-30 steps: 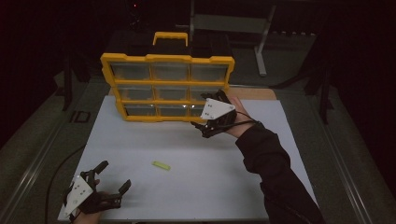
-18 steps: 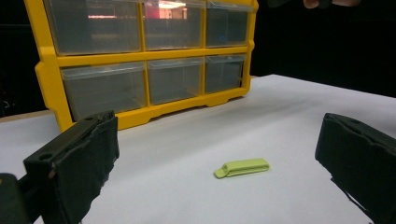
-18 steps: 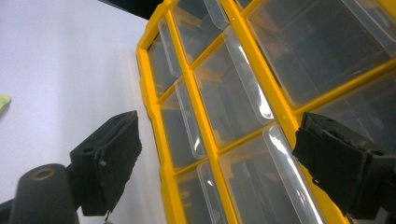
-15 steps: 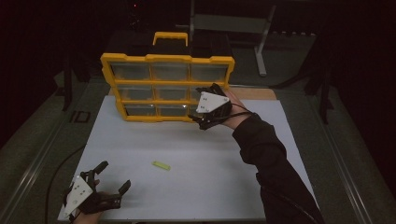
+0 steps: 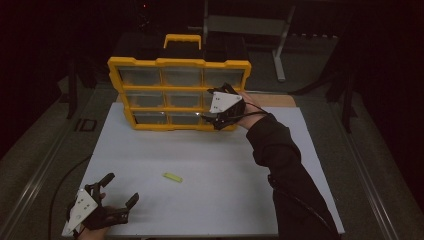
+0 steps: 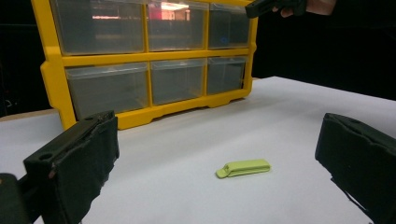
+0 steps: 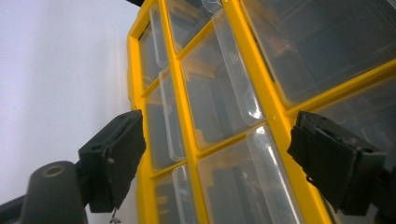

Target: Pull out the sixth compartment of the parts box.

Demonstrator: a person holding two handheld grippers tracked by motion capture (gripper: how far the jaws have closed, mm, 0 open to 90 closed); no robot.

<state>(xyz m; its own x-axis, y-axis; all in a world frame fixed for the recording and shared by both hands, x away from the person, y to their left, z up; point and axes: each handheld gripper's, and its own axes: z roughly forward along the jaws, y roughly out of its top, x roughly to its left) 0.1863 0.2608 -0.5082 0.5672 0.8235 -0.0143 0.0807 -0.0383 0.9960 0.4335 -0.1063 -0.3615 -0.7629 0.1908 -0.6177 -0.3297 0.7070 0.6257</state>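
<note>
A yellow drawer cabinet with clear drawers stands upright at the back of the white board. My right gripper is open and hovers right in front of its right-hand column, at the middle and bottom rows. In the right gripper view the jaws frame the yellow bars and clear drawer fronts up close. A small lime-green piece lies flat on the board. My left gripper rests open near the front left corner, pointing at the green piece, with the cabinet beyond.
A wooden strip shows behind the board at the right. A metal stand sits in the dark behind the cabinet. A cable trails off the board's left side, near a small black fitting.
My right gripper has risen and moved left, closer to the cabinet's right-hand drawers. The left gripper and the green piece have stayed put.
</note>
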